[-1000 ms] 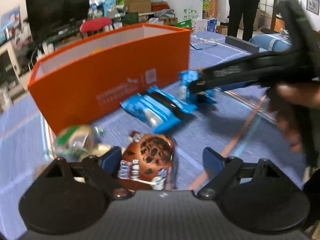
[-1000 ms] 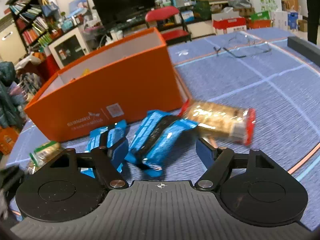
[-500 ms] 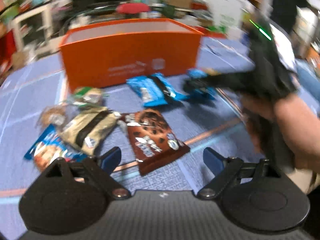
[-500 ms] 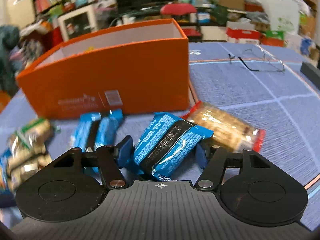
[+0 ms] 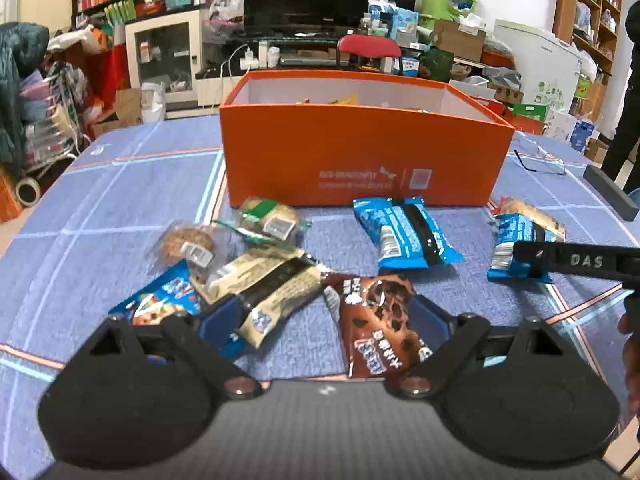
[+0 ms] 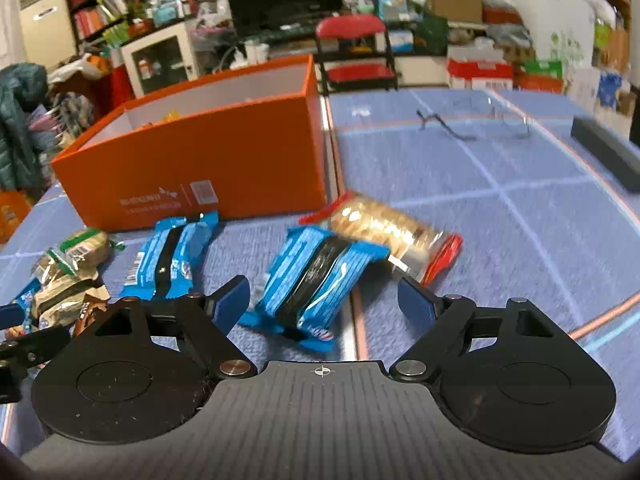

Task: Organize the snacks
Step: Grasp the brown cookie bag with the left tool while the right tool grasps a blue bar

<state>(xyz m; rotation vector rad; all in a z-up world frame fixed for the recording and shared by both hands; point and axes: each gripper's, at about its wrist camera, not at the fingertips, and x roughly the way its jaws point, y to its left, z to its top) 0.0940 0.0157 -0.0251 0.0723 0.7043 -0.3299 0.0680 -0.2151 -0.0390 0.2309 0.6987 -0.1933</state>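
Observation:
An orange box [image 5: 360, 160] [image 6: 200, 160] stands open on the blue tablecloth, with some snacks inside. In front of it lie several loose packets. My left gripper [image 5: 324, 320] is open over a brown cookie packet [image 5: 376, 320] and a beige packet [image 5: 272, 284], pressing on neither. My right gripper [image 6: 324, 302] has its jaws opening. A blue packet [image 6: 320, 280] [image 5: 516, 248] lies between them, and the pads stand clear of it. Just behind it lies a cracker packet [image 6: 384, 232] with red ends. A second blue packet [image 6: 172, 256] [image 5: 404, 232] lies further left.
Green-labelled and clear-wrapped snacks [image 5: 272, 220] lie left of the box front. A pair of glasses [image 6: 472, 124] and a dark bar [image 6: 604, 156] lie at the table's far right. A red chair [image 5: 368, 48] and cluttered shelves stand beyond the table.
The left wrist view has rolled level and drawn back, so more packets show. The right jaws narrowed around the blue packet and have now spread apart, leaving it on the cloth.

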